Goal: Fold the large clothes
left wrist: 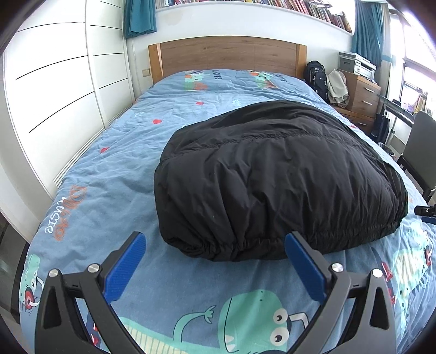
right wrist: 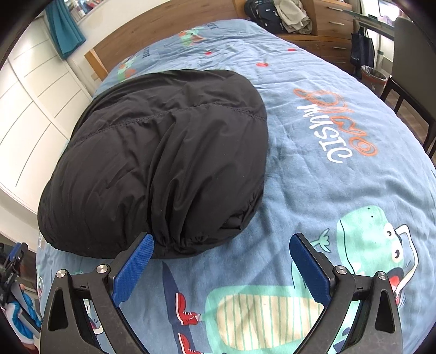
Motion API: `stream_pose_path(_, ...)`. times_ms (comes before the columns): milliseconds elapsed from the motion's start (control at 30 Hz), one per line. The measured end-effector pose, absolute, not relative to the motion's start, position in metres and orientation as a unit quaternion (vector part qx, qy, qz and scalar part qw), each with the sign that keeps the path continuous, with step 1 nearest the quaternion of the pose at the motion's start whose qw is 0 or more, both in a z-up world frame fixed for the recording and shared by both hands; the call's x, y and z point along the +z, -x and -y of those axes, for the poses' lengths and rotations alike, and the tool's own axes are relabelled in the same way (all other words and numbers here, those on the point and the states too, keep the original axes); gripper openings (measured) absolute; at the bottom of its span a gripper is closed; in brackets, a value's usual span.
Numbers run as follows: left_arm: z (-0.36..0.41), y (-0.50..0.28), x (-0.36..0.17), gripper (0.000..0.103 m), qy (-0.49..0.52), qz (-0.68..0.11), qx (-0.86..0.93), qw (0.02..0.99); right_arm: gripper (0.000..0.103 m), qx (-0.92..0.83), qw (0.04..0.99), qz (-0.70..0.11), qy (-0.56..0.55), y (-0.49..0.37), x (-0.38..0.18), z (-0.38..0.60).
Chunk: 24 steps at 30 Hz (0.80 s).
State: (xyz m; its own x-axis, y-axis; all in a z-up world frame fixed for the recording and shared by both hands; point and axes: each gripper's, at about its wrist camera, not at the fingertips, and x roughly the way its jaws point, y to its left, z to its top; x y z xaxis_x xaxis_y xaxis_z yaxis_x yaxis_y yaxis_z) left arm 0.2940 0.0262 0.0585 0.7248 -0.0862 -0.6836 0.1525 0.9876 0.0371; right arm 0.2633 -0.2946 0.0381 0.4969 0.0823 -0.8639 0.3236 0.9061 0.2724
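L gripper (left wrist: 215, 246) is hanging low over the near end of the bed, jaws spread wide w/ nothing between them, blue pads (left wrist: 124, 268) facing in over the dino-print duvet (left wrist: 109, 174). R gripper (right wrist: 222, 245) is also sitting wide apart and empty, over the same cover. Just ahead of both, the black puffer jacket (left wrist: 272, 174) is lying folded into a rounded bundle on the duvet, gathered elastic hem facing the tools. In the L view the hem is sitting just past the fingertips, w/ the right-hand pad overlapping its edge in frame; can't tell if touching. In the R view the jacket (right wrist: 163, 158) is lying ahead and to the left, the left-hand pad (right wrist: 133, 269) overlapping the hem, contact unclear; the right-hand pad is over bare duvet (right wrist: 340, 177), well off the jacket. Beyond the bundle the duvet is running on to the wooden headboard (left wrist: 229, 54). Farther back, a black backpack (left wrist: 316, 77) and a wooden dresser (left wrist: 362, 92) are standing beside the bed, w/ teal curtains (left wrist: 140, 16) and a bookshelf (left wrist: 299, 6) up on the far wall.
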Motion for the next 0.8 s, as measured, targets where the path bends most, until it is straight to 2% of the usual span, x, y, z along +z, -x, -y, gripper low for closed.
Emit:
stream_pose_path(267, -0.028, -0.275, 0.056, 0.103, -0.051, -0.369, -0.063, 0.926, 0.1, -0.068, 0.847, -0.478, -0.223, -0.24, 0.039, 0.303)
stream_pose_path(533, -0.033, -0.278, 0.045, 0.103, -0.046, -0.379, -0.057, 0.923, 0.102, -0.045, 0.876, -0.441, -0.188, -0.229, 0.046, 0.3)
stream_pose_path(800, -0.031, -0.287, 0.029, 0.103, -0.052, -0.388, -0.051, 0.919, 0.102, -0.033, 0.87, -0.426, -0.245, -0.227, 0.033, 0.314)
